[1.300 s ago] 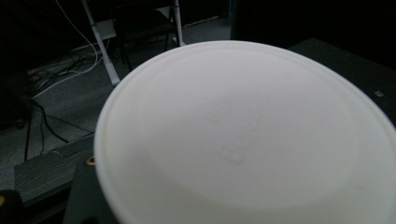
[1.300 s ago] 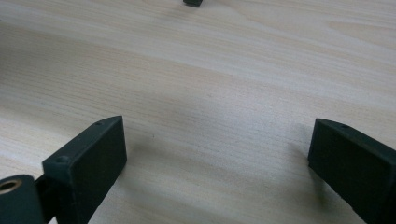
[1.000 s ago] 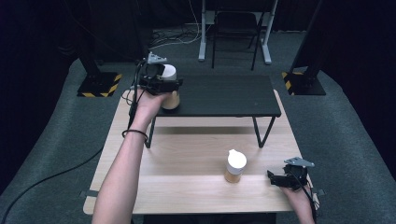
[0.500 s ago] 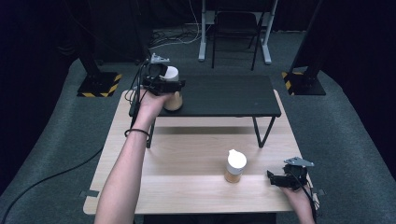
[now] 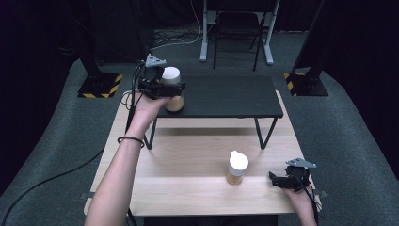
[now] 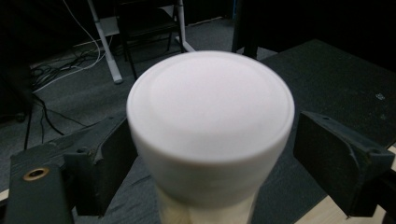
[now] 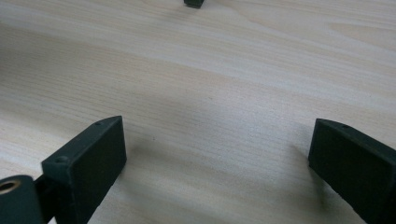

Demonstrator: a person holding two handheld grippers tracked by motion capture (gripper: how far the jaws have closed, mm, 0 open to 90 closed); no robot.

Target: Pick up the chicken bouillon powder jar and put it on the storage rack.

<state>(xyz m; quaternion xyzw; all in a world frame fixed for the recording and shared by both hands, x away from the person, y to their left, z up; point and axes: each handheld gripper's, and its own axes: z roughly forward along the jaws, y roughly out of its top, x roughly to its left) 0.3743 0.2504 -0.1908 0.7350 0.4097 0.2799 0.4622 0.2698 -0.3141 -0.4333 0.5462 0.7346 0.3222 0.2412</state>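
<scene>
A bottle with a white cap (image 5: 171,75) and a tan body stands on the left end of the black shelf (image 5: 226,96). My left gripper (image 5: 165,88) reaches around it. Its jaws have just been opening, and the cap (image 6: 210,102) sits between the pads with a gap at the right pad (image 6: 338,158). A second white-capped bottle (image 5: 236,167) stands on the wooden table (image 5: 188,165). To its right, my right gripper (image 5: 278,179) rests open just above the bare wood (image 7: 210,70), nothing between its jaws.
The black shelf stands on thin legs (image 5: 260,134) over the table's far half. One leg's foot (image 7: 194,3) lies straight ahead of the right gripper. Behind the table are a metal stand (image 5: 235,28), cables (image 5: 176,41) and hazard-striped bases (image 5: 99,87) on the grey floor.
The left hand has shifted slightly at the bottle on the shelf. That bottle stays where it was. The right gripper and the near bottle have not moved.
</scene>
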